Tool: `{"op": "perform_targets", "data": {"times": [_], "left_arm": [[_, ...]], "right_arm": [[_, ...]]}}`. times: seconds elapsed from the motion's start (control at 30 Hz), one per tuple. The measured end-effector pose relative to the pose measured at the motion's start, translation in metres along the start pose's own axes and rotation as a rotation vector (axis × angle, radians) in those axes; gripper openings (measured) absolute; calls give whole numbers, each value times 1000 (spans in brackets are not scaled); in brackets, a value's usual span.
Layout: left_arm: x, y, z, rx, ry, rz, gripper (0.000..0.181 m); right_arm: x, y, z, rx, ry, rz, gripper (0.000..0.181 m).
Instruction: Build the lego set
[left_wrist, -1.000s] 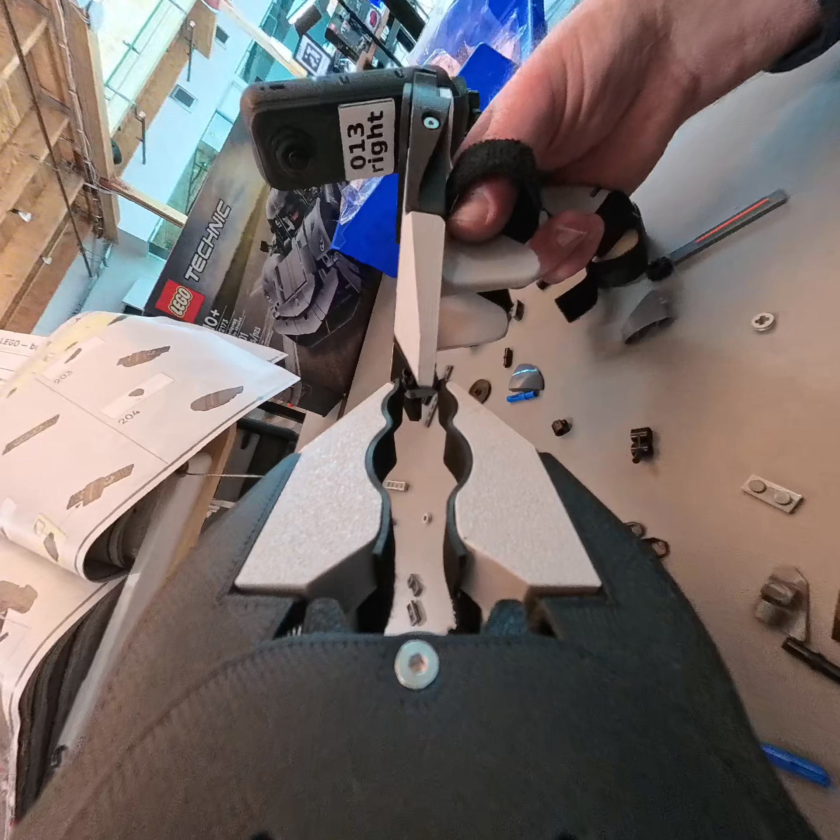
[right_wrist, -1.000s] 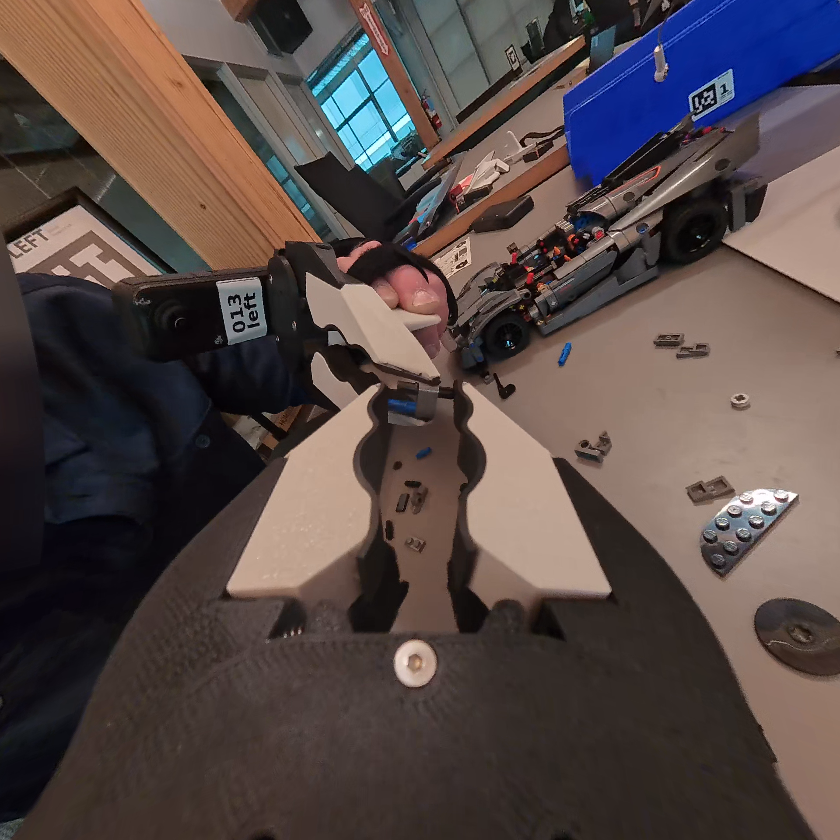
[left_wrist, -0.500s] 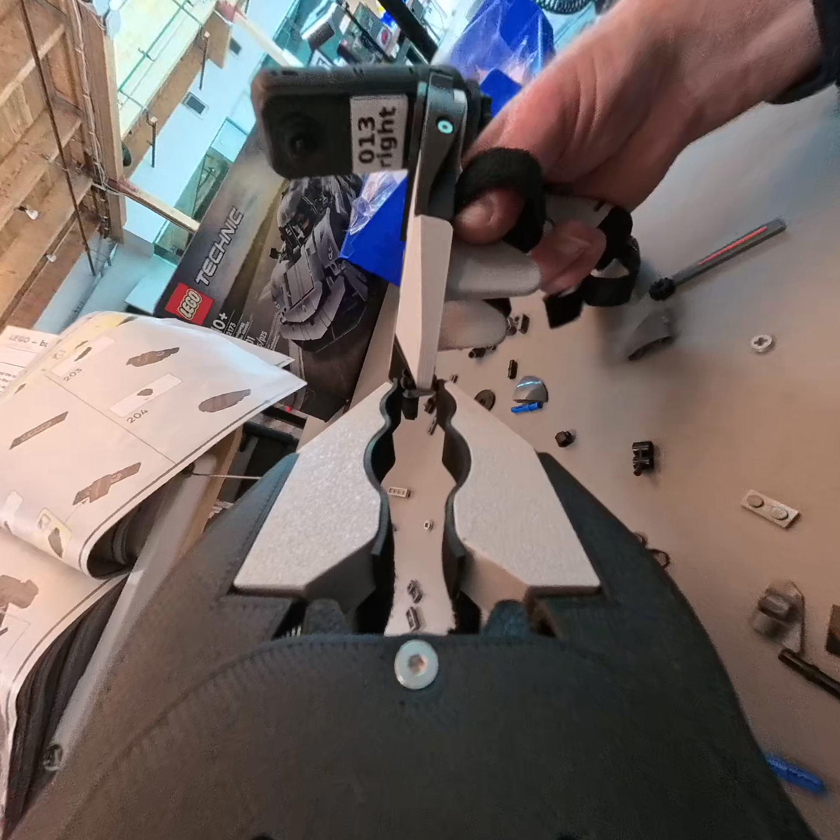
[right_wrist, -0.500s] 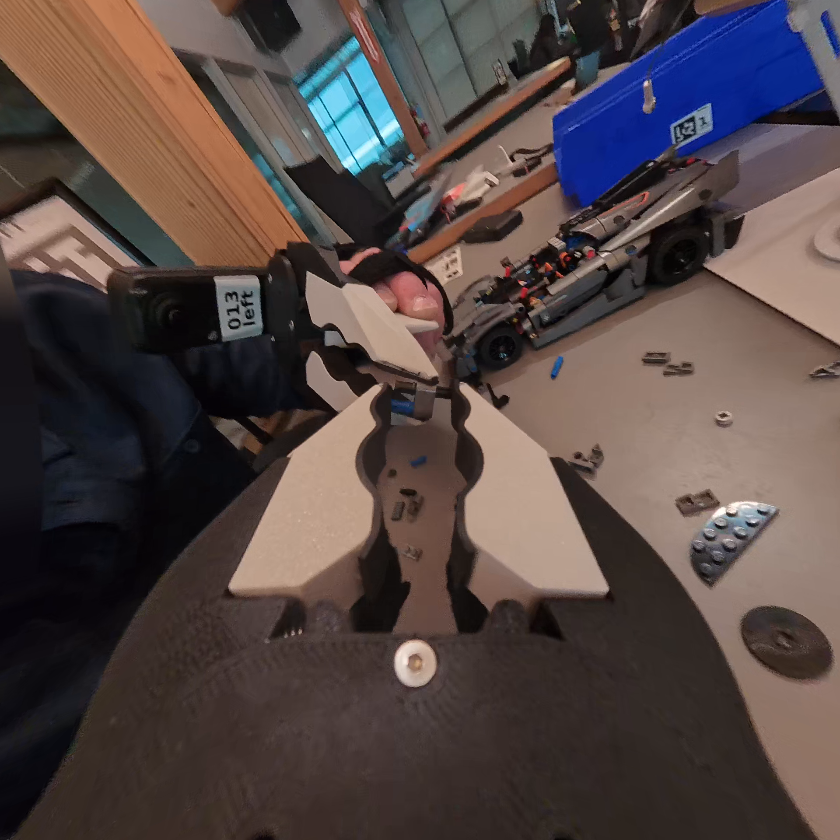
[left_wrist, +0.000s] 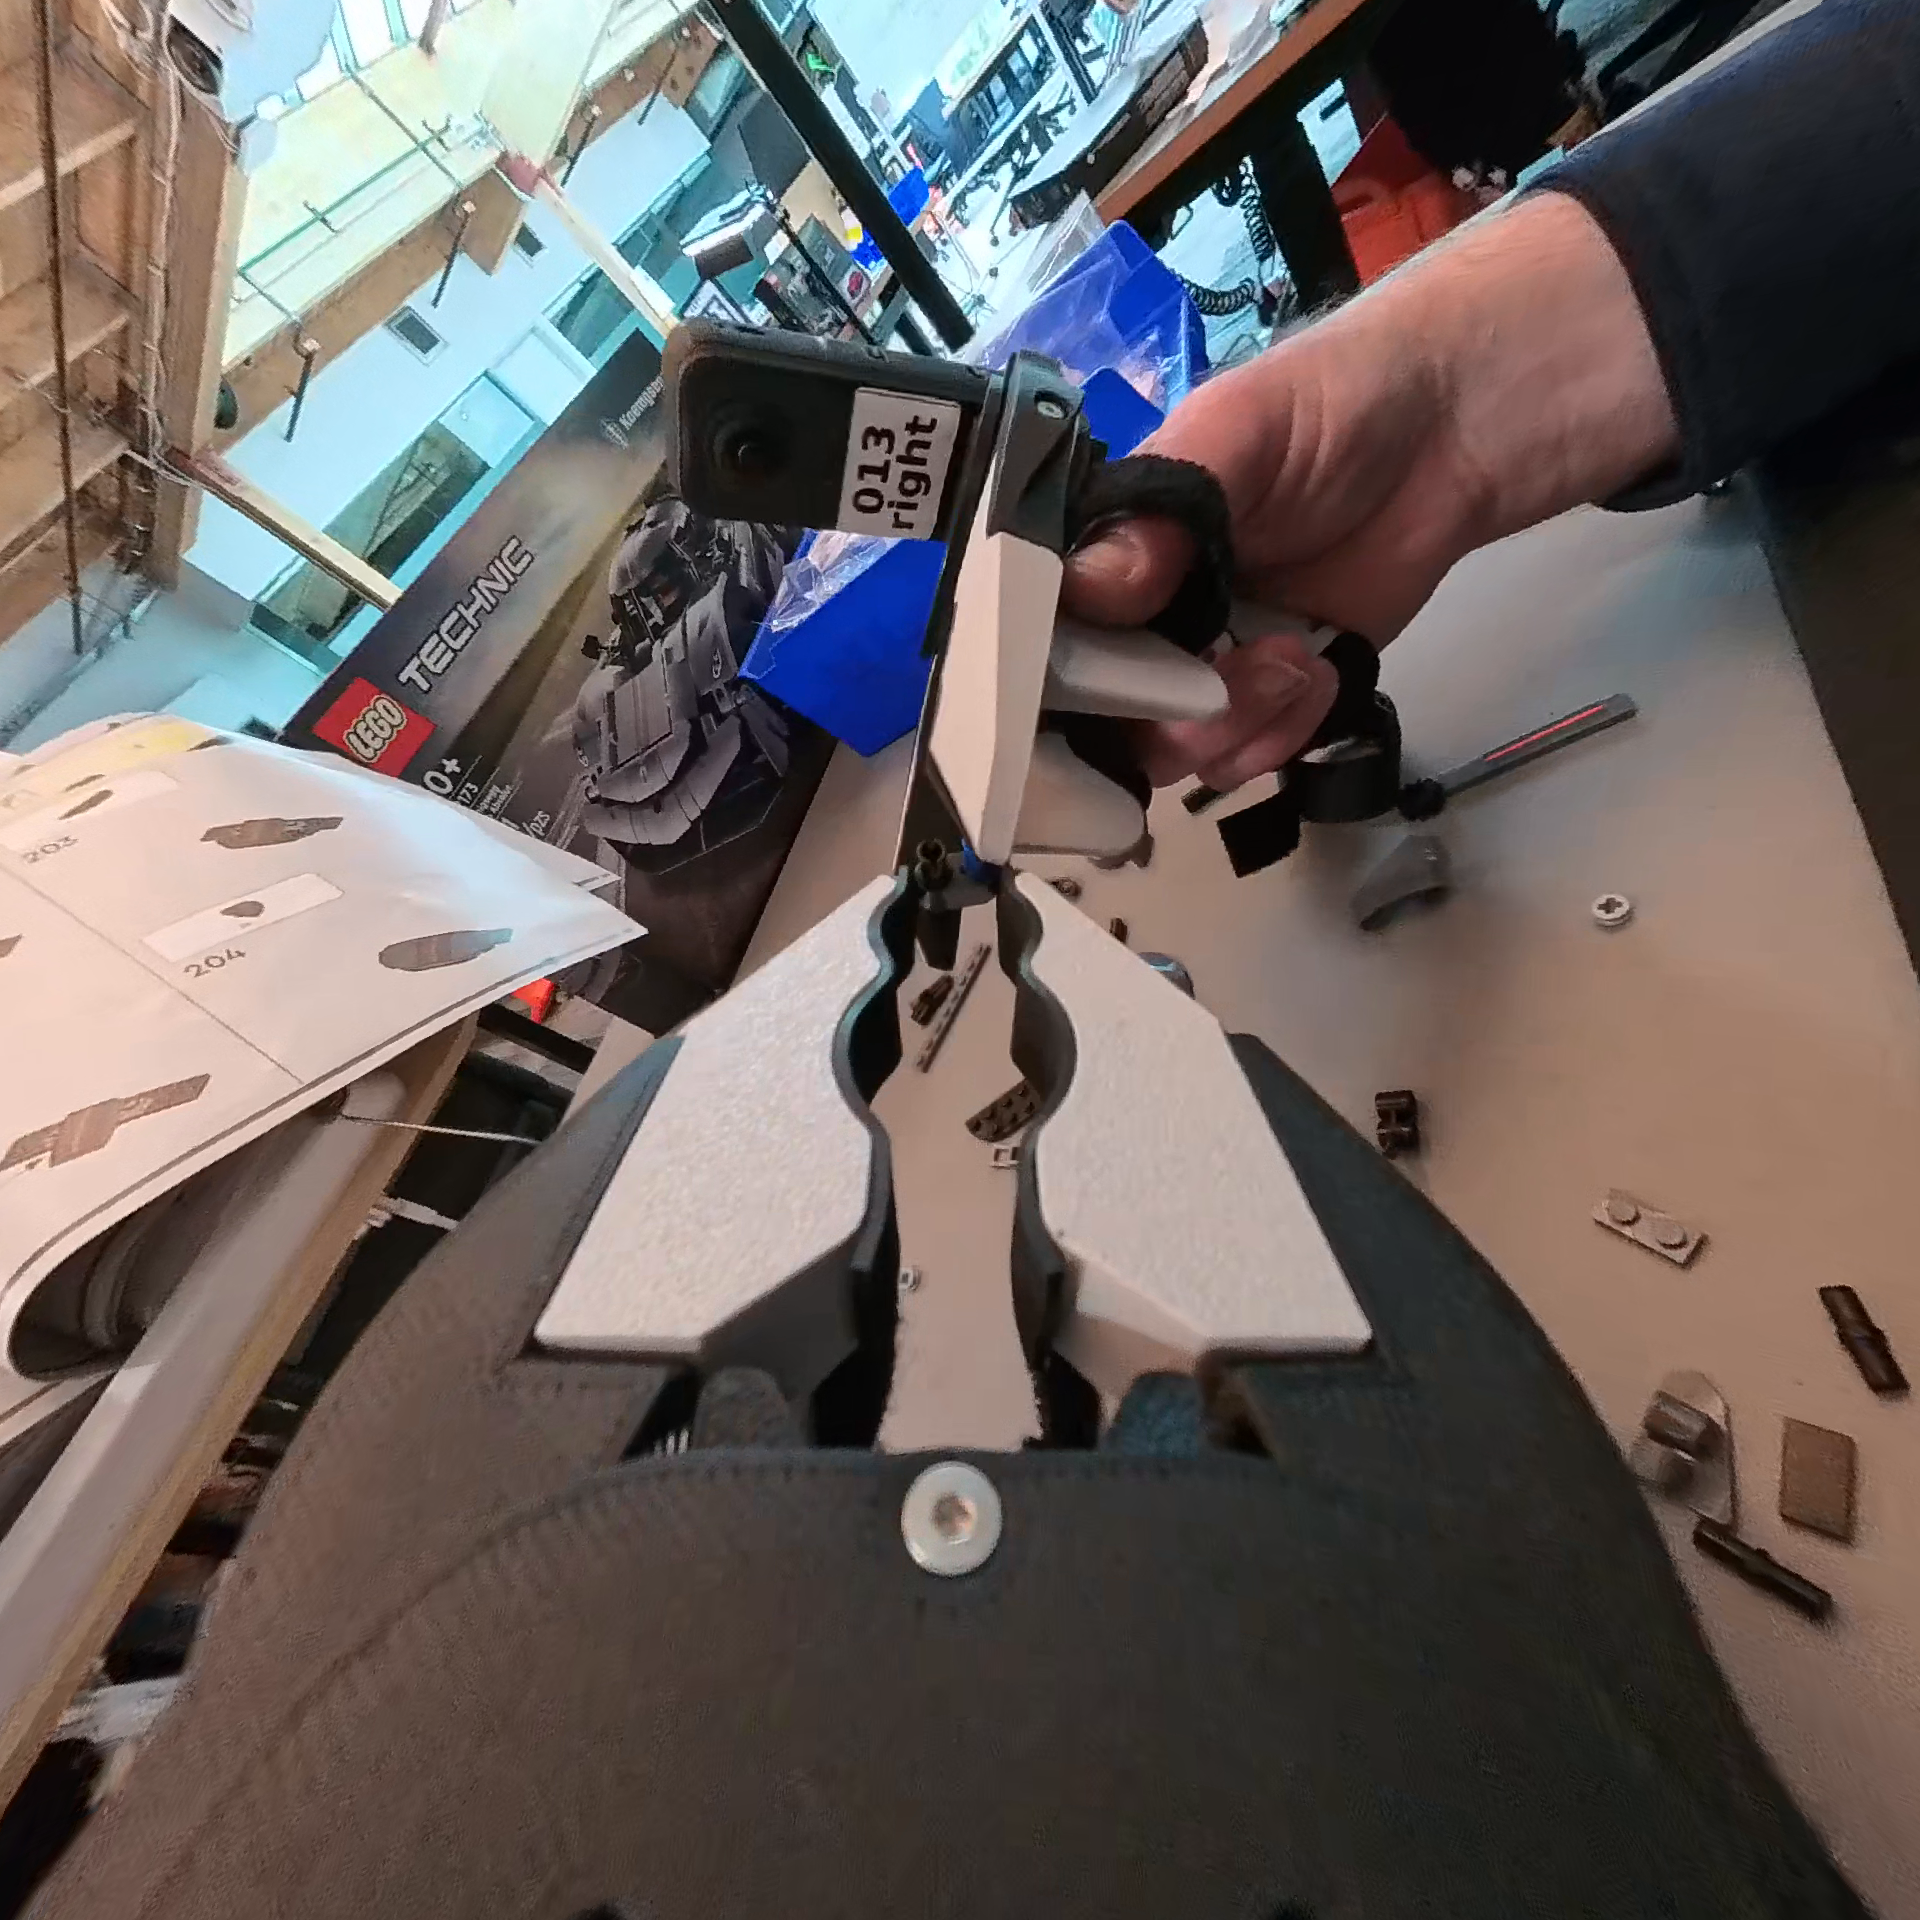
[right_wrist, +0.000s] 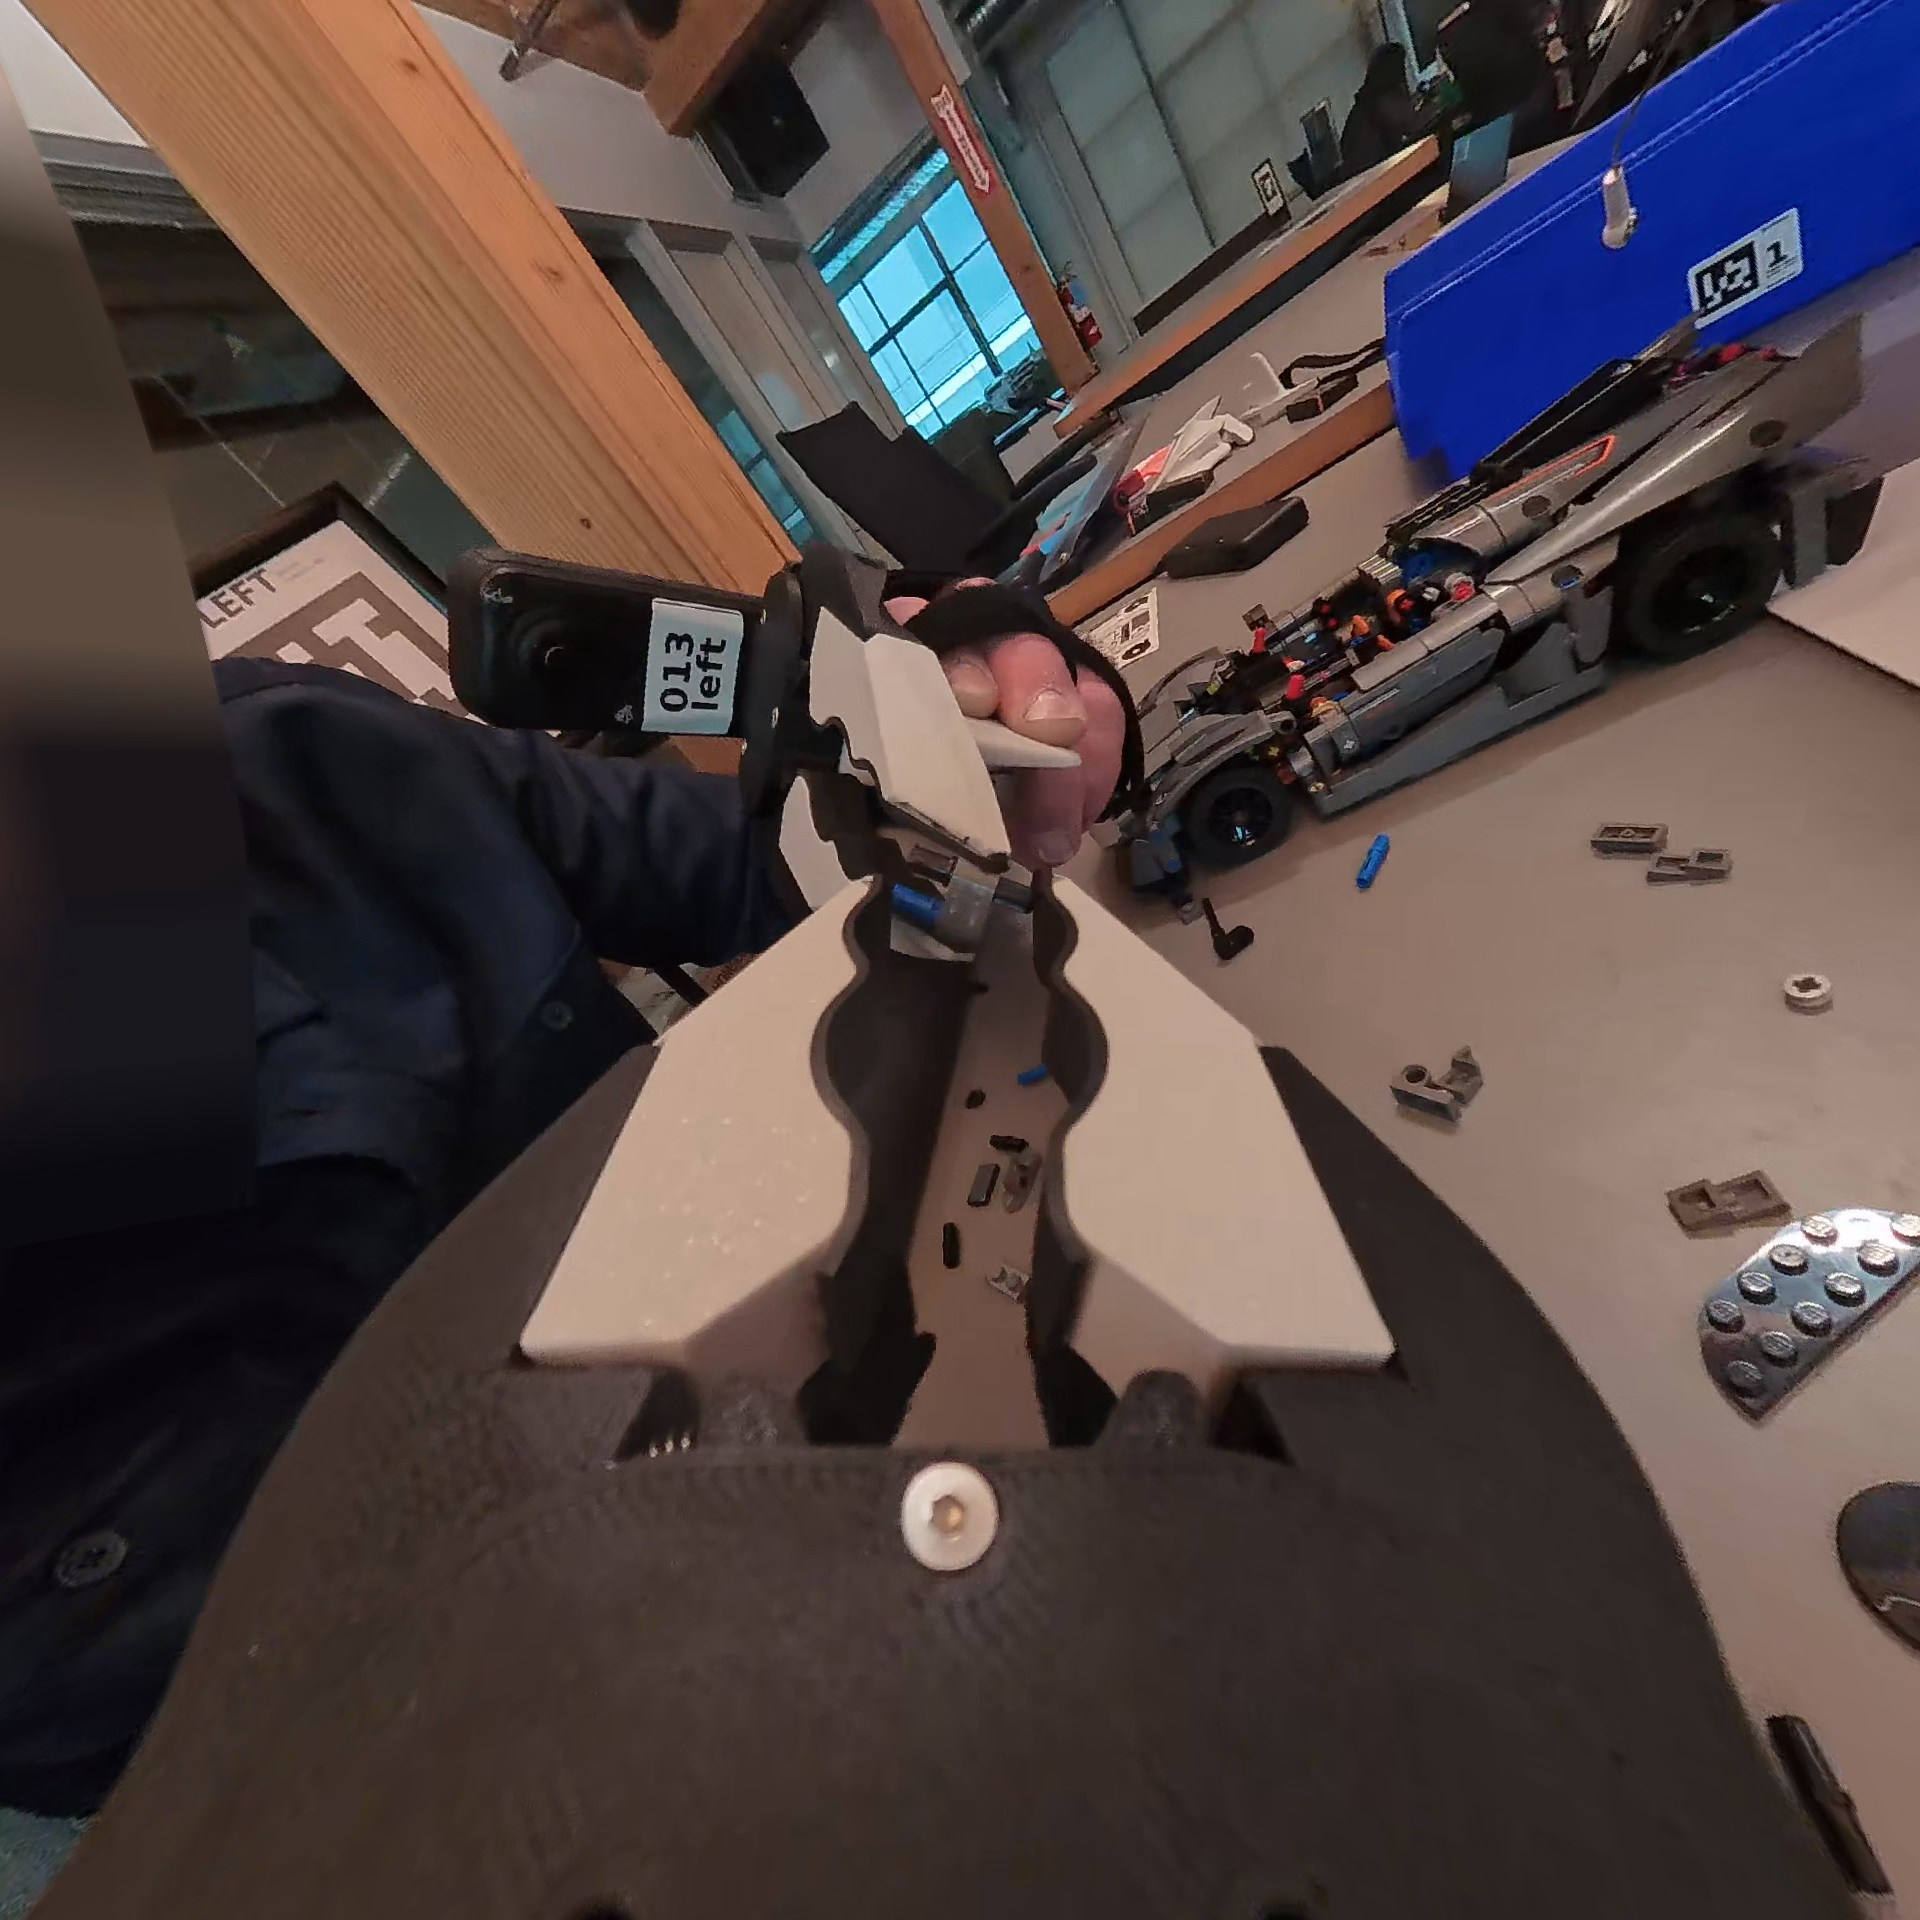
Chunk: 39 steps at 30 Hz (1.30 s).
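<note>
- Left wrist view: the left gripper (left_wrist: 951, 899) is closed to a narrow gap on the small sub-assembly (left_wrist: 935, 909), whose dark connector end sits at its tips, above the bench (left_wrist: 1558, 1091).
- The right gripper (left_wrist: 985, 860), gripped by a hand (left_wrist: 1351, 499), comes down from above. Its tips meet the same piece at a blue pin end.
- Change over the last second: the right gripper has swung from near upright to a lean, and the blue end now shows where only dark plastic did. I judge the two halves are being pressed or twisted together and are not yet released.
- Containers: a blue bin (left_wrist: 862, 665) behind the right gripper shows a crumpled clear bag at its rim. The Lego box (left_wrist: 499, 644) leans beside the open instruction booklet (left_wrist: 260, 935); its contents are hidden.
- Loose on the bench: a grey two-stud plate (left_wrist: 1647, 1228) and a grey curved slope (left_wrist: 1403, 878).
- Right wrist view: the right gripper (right_wrist: 961, 904) is narrow, its tips closing on the grey and blue part of the small sub-assembly (right_wrist: 940, 912).
- The left gripper (right_wrist: 971, 862) pinches it from above. It has tipped steeper than a second ago, while the piece has stayed at the tips.
- The partly built car (right_wrist: 1455, 644) stands well apart, so fitting is still ahead.
- Containers: the blue bin (right_wrist: 1662, 260) sits behind the car, its inside out of sight.
- A chrome half-round plate (right_wrist: 1808, 1309) and a loose blue pin (right_wrist: 1374, 860) lie on the bench.
</note>
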<state>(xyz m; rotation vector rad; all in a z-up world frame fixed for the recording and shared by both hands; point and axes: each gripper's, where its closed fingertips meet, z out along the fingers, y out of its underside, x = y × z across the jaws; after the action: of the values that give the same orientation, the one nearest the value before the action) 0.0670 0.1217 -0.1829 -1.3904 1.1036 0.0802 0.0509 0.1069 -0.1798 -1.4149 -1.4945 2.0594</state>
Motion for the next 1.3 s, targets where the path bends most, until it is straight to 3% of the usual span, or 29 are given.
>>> {"op": "perform_targets", "data": {"times": [0.33, 0.63, 0.77, 0.97, 1.07, 1.2, 1.3], "left_arm": [[-19, 0, -8, -6, -100, 52, 12], [-52, 29, -17, -77, -198, -15, 14], [-52, 32, -17, -95, -210, -4, 0], [-53, 34, -15, -84, -198, -29, 0], [-56, 34, -16, -83, -214, -41, 14], [-53, 29, -13, -124, -255, 93, 24], [-49, 28, -10, -161, -266, 166, 12]], "right_arm": [[3, -16, 8, -88, 141, -49, 24], [30, -41, 31, -159, 391, -205, 25], [31, -47, 31, -41, 398, -245, 25], [25, -50, 29, -2, 377, -293, 25], [27, -51, 25, 27, 374, -284, 25], [30, -45, 26, -6, 384, -253, 25], [32, -34, 30, -53, 363, -194, 25]]}}
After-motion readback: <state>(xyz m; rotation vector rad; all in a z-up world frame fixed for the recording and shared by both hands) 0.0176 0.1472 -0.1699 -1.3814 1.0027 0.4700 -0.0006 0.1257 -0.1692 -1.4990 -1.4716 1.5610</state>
